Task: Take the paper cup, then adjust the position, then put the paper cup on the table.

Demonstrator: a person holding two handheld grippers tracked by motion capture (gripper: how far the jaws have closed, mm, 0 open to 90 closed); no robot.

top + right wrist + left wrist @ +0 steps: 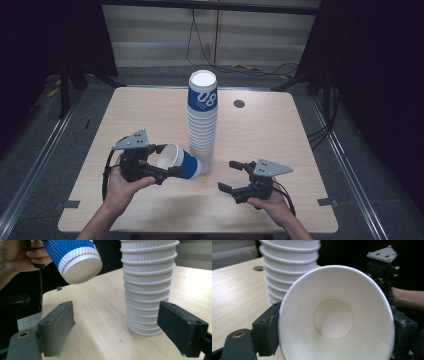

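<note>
Left of centre in the high view, low on the wooden table (150, 107): left gripper (159, 164), black, grey three-cornered plate on top, carried in the person's left hand (121, 186). Jaws clenched on a blue ribbed paper cup (181, 163) with a white interior. Cup lies on its side, off the table, mouth turned toward the left hand, base pointing toward the frame's centre. The left gripper view looks straight into the cup's mouth (336, 317), one black pad pressed against the rim at each side.

Centre of the high view: stack of paper cups (203, 125), tall, upright, standing on the table; white ribbed walls below, topmost cup blue with white print. The held cup's base sits just beside the stack's lower part; whether they touch cannot be told. The stack rises at upper left of the left gripper view (287, 272) and right of centre in the right gripper view (148, 287).

Lower right of centre in the high view: right gripper (230, 176), black, grey plate on top, in the right hand (270, 202). Jaws released, spread wide, nothing between them; they point toward the stack's foot, clear of it. The held cup's base appears at upper left of the right gripper view (81, 265).

Upper right of the tabletop: small round dark grommet (239, 104).
</note>
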